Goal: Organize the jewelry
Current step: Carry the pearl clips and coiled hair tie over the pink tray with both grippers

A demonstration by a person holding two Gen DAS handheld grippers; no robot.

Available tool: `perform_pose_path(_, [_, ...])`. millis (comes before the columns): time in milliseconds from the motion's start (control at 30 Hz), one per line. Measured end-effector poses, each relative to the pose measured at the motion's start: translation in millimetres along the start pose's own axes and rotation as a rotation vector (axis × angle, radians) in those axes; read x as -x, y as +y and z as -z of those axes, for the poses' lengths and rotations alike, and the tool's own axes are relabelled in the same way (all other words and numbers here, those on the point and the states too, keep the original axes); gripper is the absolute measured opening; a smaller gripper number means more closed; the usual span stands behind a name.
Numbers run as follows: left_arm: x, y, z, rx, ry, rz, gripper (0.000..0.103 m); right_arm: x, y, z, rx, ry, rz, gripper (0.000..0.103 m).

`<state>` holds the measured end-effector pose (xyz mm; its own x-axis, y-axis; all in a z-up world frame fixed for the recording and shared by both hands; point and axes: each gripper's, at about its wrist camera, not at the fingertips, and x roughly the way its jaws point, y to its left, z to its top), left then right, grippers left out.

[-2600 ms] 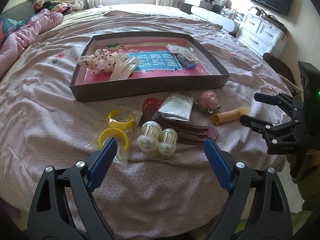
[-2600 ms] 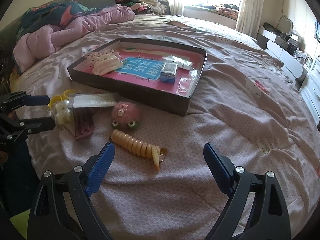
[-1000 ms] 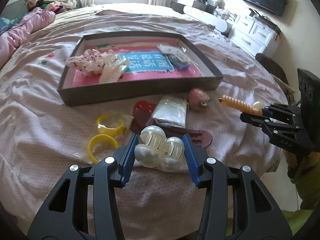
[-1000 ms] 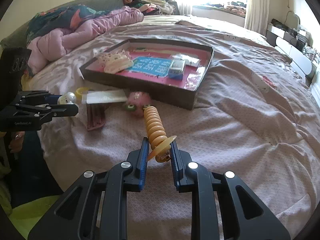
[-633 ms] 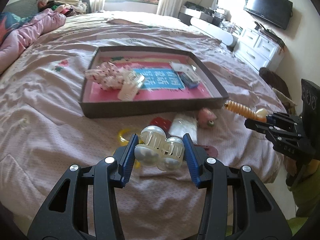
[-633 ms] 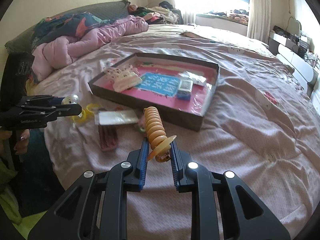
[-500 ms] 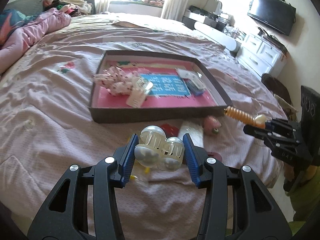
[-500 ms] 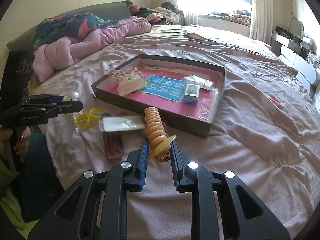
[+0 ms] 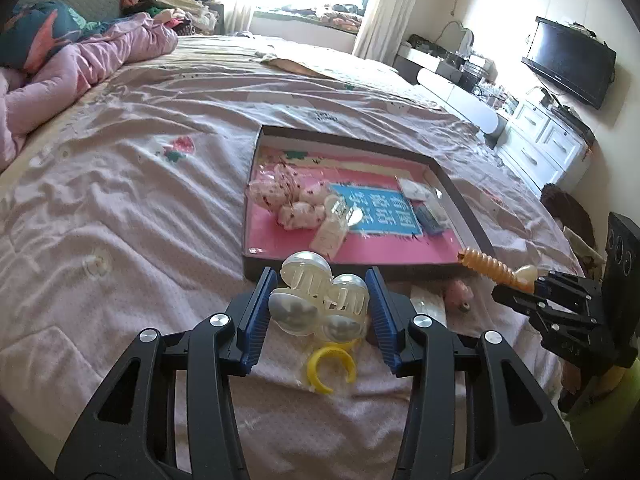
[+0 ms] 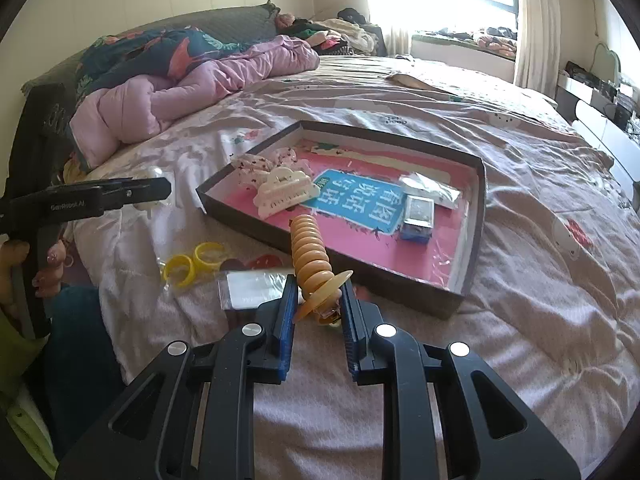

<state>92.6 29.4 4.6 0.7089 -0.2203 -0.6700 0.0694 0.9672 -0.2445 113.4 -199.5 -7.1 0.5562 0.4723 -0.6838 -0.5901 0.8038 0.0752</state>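
Observation:
My left gripper (image 9: 320, 298) is shut on a cream pearl-domed hair claw (image 9: 318, 300), lifted above the bed near the front edge of the dark shallow box (image 9: 352, 271). My right gripper (image 10: 318, 298) is shut on an orange spiral hair clip (image 10: 310, 258), which sticks up over the box's near wall (image 10: 400, 284). In the left wrist view the right gripper (image 9: 536, 284) shows at the right with the orange clip (image 9: 486, 266). Inside the box lie a spotted scrunchie (image 9: 284, 196), a white hair claw (image 10: 284, 194) and small packets (image 10: 418, 216).
On the pink bedspread in front of the box lie yellow ring cuffs (image 10: 192, 264), a clear plastic packet (image 10: 256, 288), a dark red card and a pink fuzzy ball (image 9: 458, 292). A pink quilt (image 10: 172, 96) is heaped at the far left. A hand (image 10: 16, 264) holds the left gripper.
Both grippers rose off the bedspread with their clips and moved toward the box. The left view swung so the box now lies ahead and to the right.

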Motion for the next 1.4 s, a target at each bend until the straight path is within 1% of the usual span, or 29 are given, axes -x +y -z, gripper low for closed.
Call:
perform_pose_path(300, [-4.7, 2.9, -20.2, 0.001, -0.026, -0.026, 0.037, -8.9, -3.8, -16.4, -0.009, -0.016, 0.008, 0.02])
perform_pose_path(667, [-18.9, 0.3, -42.4, 0.015, -0.033, -0.021, 0.037, -14.8, -14.7, -33.6, -0.033, -0.032, 0.034, 0.02])
perform_pose_path(833, [-23.7, -4.2, -49.2, 0.0, -0.045, -0.028, 0.037, -16.6, -21.2, -39.7, -0.052, -0.038, 0.052, 0.02])
perform_pose_path(1033, [-38.0, -2.8, -53.7, 0.012, -0.03, -0.027, 0.037, -18.6, -29.4, -46.1, -0.067, -0.049, 0.083, 0.02])
perform_pose_path(1400, [-64.5, 7.1, -52.7, 0.024, 0.01, -0.056, 0.037, -30.0, -40.6, -57.5, -0.086, -0.051, 0.122, 0.02])
